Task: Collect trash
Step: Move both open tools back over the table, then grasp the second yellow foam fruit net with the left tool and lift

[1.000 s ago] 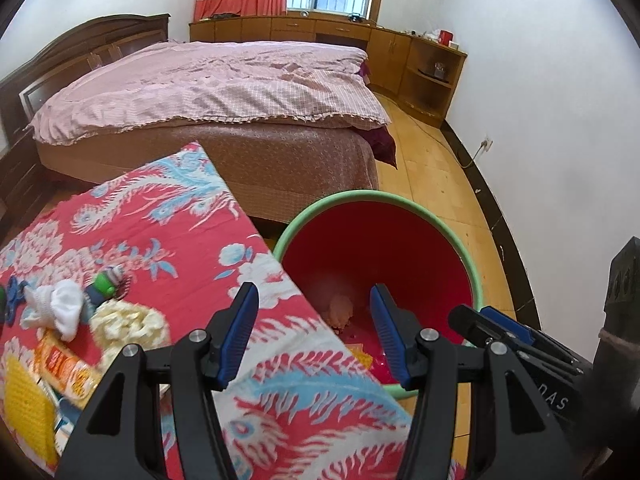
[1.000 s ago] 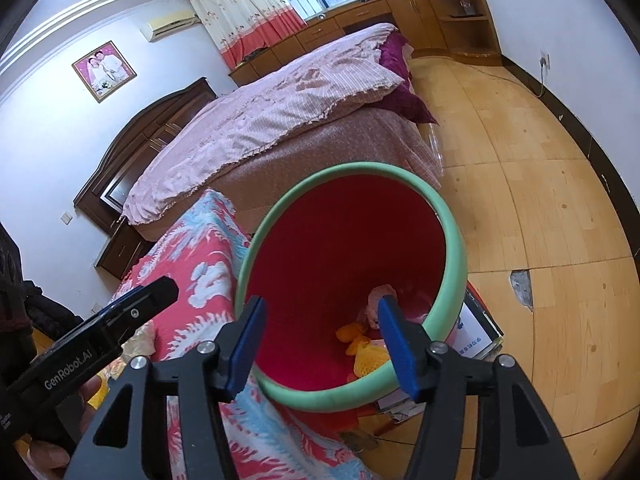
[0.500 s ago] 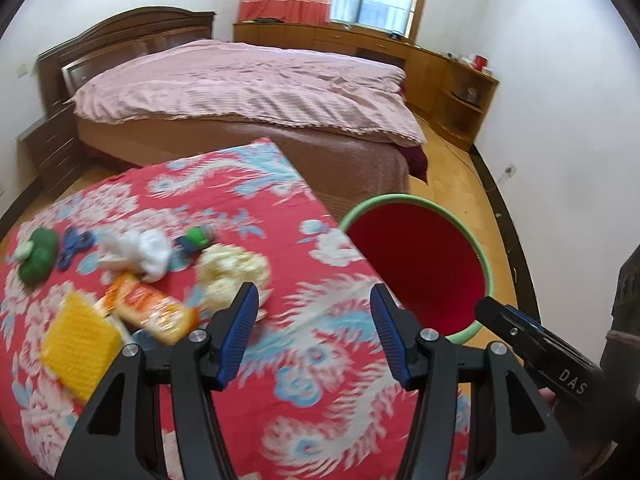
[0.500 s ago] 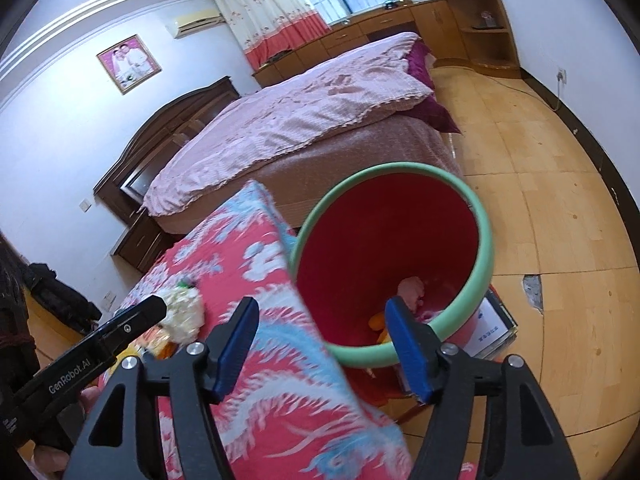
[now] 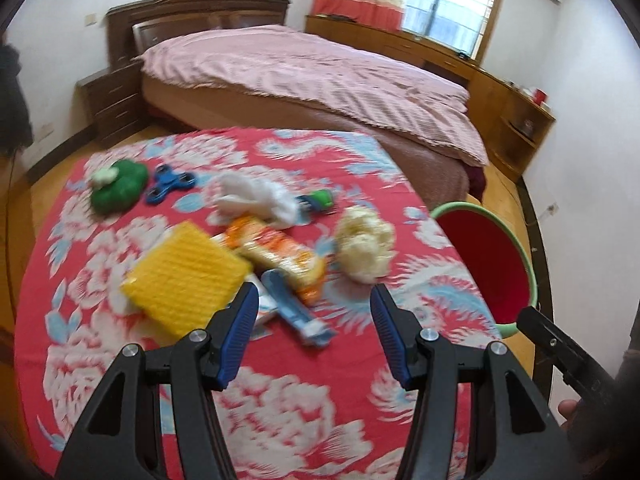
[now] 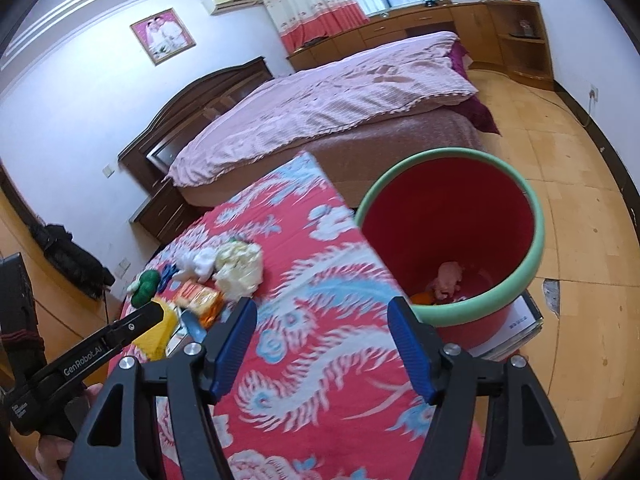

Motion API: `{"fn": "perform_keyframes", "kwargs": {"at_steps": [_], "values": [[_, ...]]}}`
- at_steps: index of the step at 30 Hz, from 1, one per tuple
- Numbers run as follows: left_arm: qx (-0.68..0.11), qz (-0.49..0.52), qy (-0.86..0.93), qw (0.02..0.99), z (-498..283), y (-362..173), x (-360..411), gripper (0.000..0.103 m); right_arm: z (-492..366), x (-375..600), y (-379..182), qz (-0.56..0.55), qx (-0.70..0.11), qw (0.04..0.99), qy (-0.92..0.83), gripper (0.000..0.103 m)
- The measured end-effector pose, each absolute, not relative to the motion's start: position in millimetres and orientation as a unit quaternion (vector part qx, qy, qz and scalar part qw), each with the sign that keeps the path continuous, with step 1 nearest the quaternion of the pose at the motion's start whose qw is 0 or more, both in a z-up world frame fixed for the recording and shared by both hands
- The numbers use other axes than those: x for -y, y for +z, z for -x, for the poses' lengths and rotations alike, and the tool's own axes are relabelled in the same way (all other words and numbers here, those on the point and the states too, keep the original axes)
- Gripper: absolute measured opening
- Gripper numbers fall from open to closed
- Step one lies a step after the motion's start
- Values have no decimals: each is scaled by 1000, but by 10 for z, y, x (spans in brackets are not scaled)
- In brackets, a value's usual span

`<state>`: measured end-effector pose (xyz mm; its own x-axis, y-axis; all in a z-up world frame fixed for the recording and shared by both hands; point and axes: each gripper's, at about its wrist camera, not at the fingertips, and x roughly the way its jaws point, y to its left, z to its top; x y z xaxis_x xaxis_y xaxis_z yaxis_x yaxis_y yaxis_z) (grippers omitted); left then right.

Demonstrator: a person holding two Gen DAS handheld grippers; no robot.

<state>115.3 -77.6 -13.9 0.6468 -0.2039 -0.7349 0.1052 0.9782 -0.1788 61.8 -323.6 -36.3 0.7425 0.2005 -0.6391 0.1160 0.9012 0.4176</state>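
On the table's red flowered cloth point(image 5: 280, 408) lies a pile of trash: a yellow sponge-like pad point(image 5: 184, 276), an orange snack packet point(image 5: 280, 252), a blue wrapper point(image 5: 296, 308), a crumpled pale paper ball point(image 5: 364, 244) and white tissue point(image 5: 256, 196). My left gripper point(image 5: 313, 312) hovers open just short of the blue wrapper, holding nothing. The red bin with a green rim point(image 6: 536, 240) stands on the floor by the table's right edge, with a pink wad point(image 6: 448, 278) inside. My right gripper point(image 6: 323, 316) is open and empty over the cloth point(image 6: 320, 280), left of the bin.
A green toy point(image 5: 118, 186) and a blue fidget spinner point(image 5: 170, 182) lie at the table's far left. A bed with a pink cover point(image 5: 320, 76) stands behind the table. Booklets point(image 6: 520, 324) lie under the bin. Wooden floor point(image 6: 580, 184) stretches to the right.
The left gripper has swung left from above the bin to the trash pile on the table. The right gripper has drawn back and left from over the bin, with its jaws a little wider.
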Motion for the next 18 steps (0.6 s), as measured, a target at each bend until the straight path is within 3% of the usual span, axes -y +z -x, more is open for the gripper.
{"fn": "perform_keyframes", "kwargs": {"at_steps": [18], "values": [[-456,134,-8,880,-1216,-650,-16,58,-748,2835,-573,-192,-394,898,38,71]]}}
